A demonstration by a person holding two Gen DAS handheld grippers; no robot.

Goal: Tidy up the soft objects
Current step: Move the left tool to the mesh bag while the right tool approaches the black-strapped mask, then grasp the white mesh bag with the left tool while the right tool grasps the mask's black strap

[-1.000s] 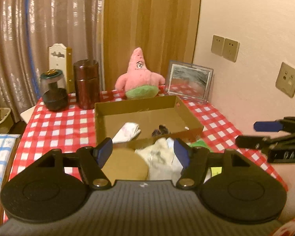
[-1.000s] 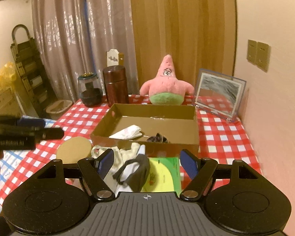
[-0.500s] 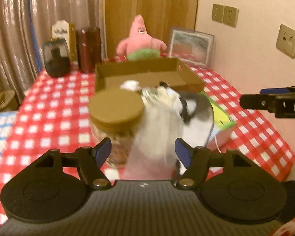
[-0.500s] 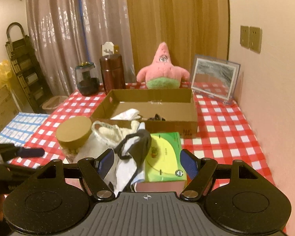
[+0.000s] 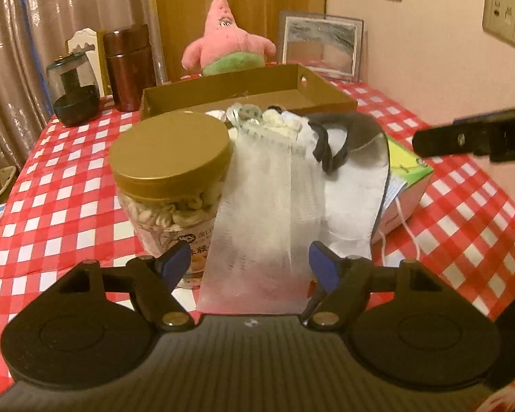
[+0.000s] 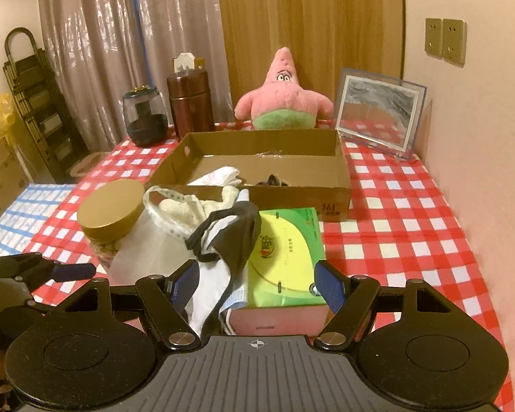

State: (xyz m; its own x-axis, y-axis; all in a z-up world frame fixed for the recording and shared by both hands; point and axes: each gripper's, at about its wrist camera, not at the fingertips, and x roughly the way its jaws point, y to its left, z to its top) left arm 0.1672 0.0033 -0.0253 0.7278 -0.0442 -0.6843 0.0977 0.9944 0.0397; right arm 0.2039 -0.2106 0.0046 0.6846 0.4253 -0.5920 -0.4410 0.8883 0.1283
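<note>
A white mesh bag (image 5: 267, 213) with cream fabric at its top lies on the checked table, also in the right wrist view (image 6: 144, 237). A black and white cloth (image 5: 353, 158) drapes beside it and over a green tissue box (image 6: 288, 250). My left gripper (image 5: 250, 267) is open, its fingers either side of the bag's near end, not touching. My right gripper (image 6: 255, 286) is open, straddling the cloth (image 6: 230, 237) and the box's near edge. A cardboard box (image 6: 340, 189) behind holds a white cloth (image 6: 223, 176) and a dark item (image 6: 271, 181).
A nut jar with a gold lid (image 5: 170, 158) stands left of the bag. A pink star plush (image 6: 285, 99), a brown canister (image 6: 190, 99), a dark glass jar (image 6: 144, 120) and a picture frame (image 6: 381, 113) line the back. The wall is close on the right.
Both grippers have dropped lower and come closer to the pile. The left one now has the mesh bag between its open fingers.
</note>
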